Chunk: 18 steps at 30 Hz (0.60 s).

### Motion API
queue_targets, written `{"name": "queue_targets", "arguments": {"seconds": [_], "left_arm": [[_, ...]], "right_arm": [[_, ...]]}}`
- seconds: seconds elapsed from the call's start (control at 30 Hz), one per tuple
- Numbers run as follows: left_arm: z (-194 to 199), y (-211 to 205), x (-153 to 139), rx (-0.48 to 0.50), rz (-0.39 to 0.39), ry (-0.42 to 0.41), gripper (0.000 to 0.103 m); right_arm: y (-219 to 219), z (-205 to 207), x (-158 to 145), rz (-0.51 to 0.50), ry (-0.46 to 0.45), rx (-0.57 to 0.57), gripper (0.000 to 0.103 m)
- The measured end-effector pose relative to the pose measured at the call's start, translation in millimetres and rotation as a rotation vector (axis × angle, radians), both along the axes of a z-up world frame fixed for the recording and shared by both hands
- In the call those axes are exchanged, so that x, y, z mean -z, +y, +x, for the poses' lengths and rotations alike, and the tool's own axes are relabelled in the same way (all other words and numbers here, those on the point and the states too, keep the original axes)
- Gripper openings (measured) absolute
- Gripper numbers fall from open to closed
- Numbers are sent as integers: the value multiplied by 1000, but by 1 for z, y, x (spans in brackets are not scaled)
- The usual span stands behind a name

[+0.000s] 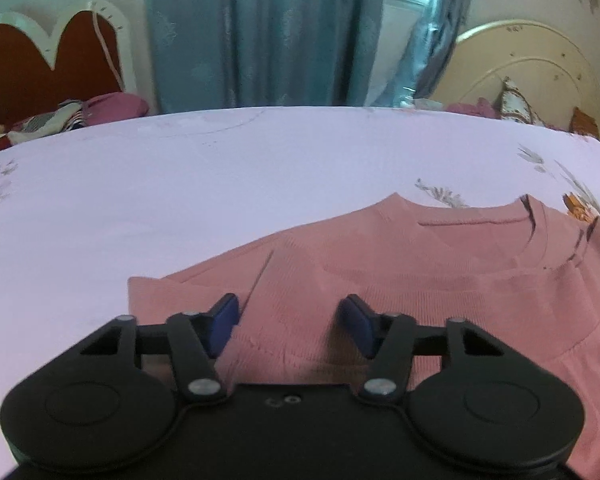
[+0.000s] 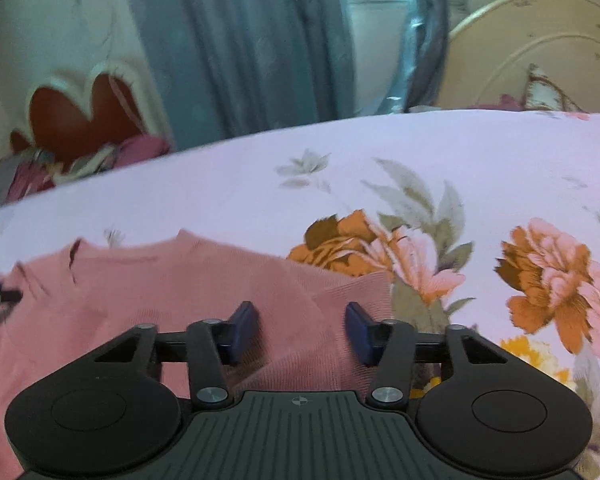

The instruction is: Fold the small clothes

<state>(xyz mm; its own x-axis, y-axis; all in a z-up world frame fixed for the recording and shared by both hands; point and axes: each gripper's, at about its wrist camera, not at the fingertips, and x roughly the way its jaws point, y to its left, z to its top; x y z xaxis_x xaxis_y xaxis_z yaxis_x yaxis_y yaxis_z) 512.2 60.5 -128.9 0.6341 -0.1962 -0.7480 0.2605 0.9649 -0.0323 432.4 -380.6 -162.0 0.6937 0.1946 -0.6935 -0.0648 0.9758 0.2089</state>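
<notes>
while both hover, left claw (image 1: 288,326) and right claw (image 2: 302,332) gape empty over pink top (image 1: 380,280).

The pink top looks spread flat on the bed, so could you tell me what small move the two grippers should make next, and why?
Probably lower and close both. The left gripper and right gripper stand open over the pink top, one near each side, with fabric between the pads but not visibly pinched. The top lies flat on the floral bedsheet, so gripping comes before folding.
</notes>
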Motion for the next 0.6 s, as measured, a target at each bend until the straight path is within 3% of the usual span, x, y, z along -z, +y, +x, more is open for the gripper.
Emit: {"name": "queue_targets", "arguments": {"seconds": [0.03, 0.07, 0.1, 0.13, 0.23, 0.43, 0.5, 0.6], "left_arm": [[-1, 1, -1, 10, -1, -1, 39], [-2, 2, -1, 20, -5, -7, 19], [-3, 2, -3, 27, -9, -16, 10], [-4, 2, -4, 30, -10, -26, 8], [-14, 1, -11, 27, -8, -92, 5], [-34, 12, -36, -124, -88, -293, 4], [-26, 12, -34, -189, -80, -310, 4], [-14, 6, -18, -231, -26, -263, 4]], "right_arm": [[3, 3, 3, -26, 6, -16, 40], [5, 4, 6, -46, 9, -31, 35], [7, 5, 8, -57, 10, -47, 28], [8, 5, 9, -63, 8, -56, 10], [10, -1, 2, -40, -45, -51, 8], [-6, -13, -28, 45, -229, 80, 8], [-7, -9, -21, 54, -225, 152, 8], [-2, 6, 7, 18, -118, 208, 8]]}}
